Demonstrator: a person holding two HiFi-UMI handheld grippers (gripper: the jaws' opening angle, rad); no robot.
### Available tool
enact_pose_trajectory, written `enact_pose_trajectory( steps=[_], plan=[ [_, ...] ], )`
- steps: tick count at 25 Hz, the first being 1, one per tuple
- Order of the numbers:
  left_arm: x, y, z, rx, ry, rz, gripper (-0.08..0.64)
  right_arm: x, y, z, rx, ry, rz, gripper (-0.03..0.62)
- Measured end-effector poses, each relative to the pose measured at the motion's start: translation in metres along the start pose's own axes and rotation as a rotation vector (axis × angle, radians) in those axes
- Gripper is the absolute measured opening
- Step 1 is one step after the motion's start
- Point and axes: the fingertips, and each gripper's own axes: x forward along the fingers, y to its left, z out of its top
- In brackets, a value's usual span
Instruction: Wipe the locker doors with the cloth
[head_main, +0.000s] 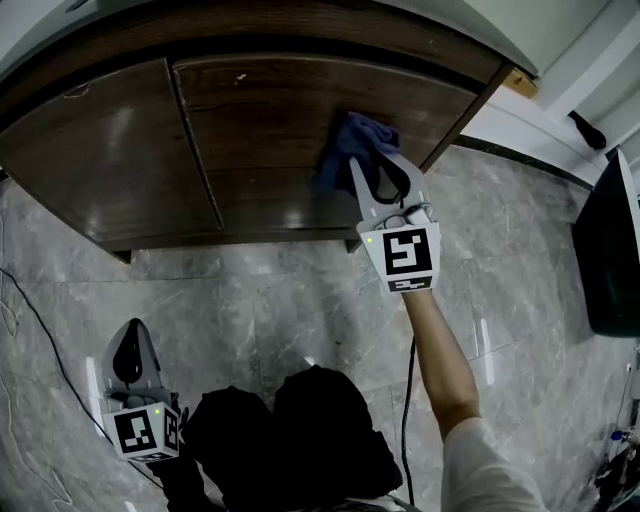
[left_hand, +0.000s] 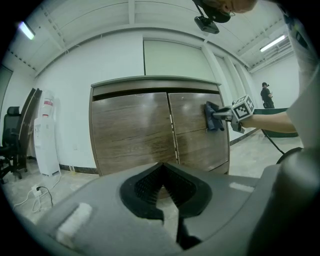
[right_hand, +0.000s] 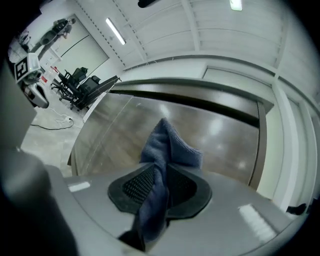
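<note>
In the head view, the blue cloth (head_main: 352, 142) was bunched against the upper part of the right locker door (head_main: 270, 120), directly ahead of the right gripper (head_main: 368, 172), whose tips reached into its folds; the person's bare forearm stretched out behind the marker cube. The left gripper (head_main: 130, 345) hung low over the grey marble floor (head_main: 300, 300), well apart from both doors and from the cloth, its dark pads drawn together at the tips. In the left gripper view, the left gripper (left_hand: 161, 170) was clenched with nothing in it: the ribbed pads met at their tips, and only a narrow slit further back showed floor. Beyond it stood the two brown doors, the left locker door (left_hand: 132, 132) bare, and the cloth (left_hand: 212, 117) flat against the upper right area of the right one, with the right gripper (left_hand: 220, 114) just behind it, pointing roughly level. In the right gripper view, the right gripper (right_hand: 161, 175) was grasping the cloth (right_hand: 167, 145): the jaws stood partly apart with the thick fabric pinched between the pads, one end rising ahead of the tips towards the glossy door (right_hand: 225, 145), the other trailing back between the jaws.
</note>
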Motion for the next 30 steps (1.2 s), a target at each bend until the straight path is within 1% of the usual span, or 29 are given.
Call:
enact_pose_trajectory(
  steps=[3,6,10,12,16,20,23,30],
  plan=[
    [0.0,0.001,-0.001,-0.001,-0.009,0.001,0.002,0.004,-0.016,0.036,-0.035,-0.041,-0.038,0.084],
    [-0.001,0.001,-0.002,0.001,-0.019,0.001,0.002,0.008,-0.021,0.056,-0.044,-0.063,-0.045,0.084],
    [-0.004,0.002,0.004,-0.003,-0.019,0.005,0.002,0.009,-0.03,0.077,-0.003,-0.081,-0.054,0.084],
    [-0.005,0.002,0.009,-0.009,-0.014,0.01,0.002,0.01,-0.035,0.088,-0.002,-0.096,-0.058,0.084],
    [-0.004,0.004,0.01,-0.012,-0.044,0.013,0.002,0.011,-0.044,0.103,0.014,-0.118,-0.095,0.086],
    [-0.004,0.002,0.011,-0.018,-0.021,0.009,0.002,0.013,-0.032,0.093,0.018,-0.126,-0.096,0.084],
    [-0.006,0.004,0.004,-0.013,-0.019,0.013,0.002,0.015,-0.019,0.08,0.016,-0.117,-0.083,0.084],
    [-0.009,0.008,-0.004,-0.01,-0.01,0.02,0.002,0.016,0.02,0.031,0.038,-0.068,-0.048,0.084]
  ],
)
